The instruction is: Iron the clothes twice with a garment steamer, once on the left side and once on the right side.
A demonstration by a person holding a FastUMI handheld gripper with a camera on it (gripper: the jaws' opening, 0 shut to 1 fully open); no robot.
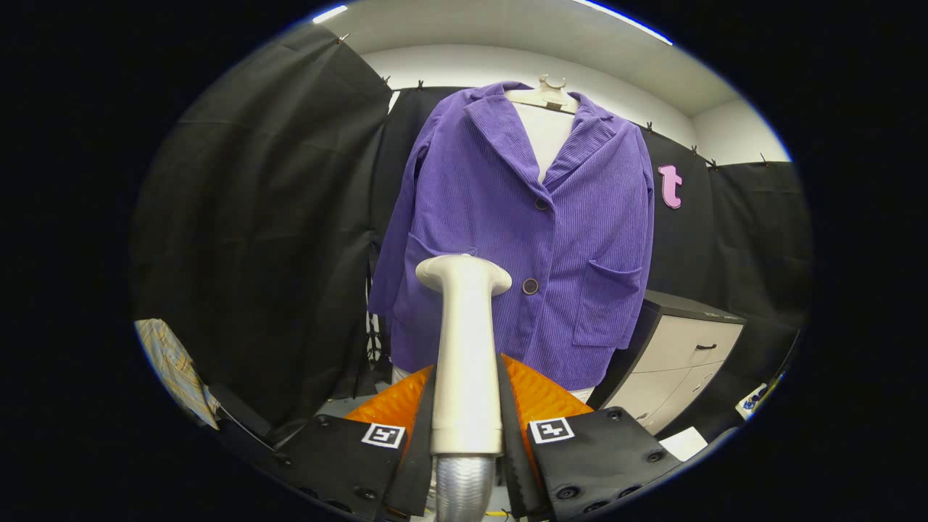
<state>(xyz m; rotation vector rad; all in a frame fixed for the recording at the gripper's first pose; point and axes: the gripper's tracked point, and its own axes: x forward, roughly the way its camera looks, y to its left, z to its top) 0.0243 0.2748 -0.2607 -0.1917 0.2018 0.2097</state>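
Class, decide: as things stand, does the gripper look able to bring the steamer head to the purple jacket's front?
Probably yes: the gripper, shut on the steamer, faces the jacket with nothing visibly between.

No readable text, labels or numbers anywhere.

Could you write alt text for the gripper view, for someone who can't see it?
The gripper is shut on the cream plastic handle of a garment steamer, whose head points at a purple corduroy jacket hanging beyond the fingers on a pale hanger. A low cabinet with pale drawers stands beside the jacket, against the black cloth wall.
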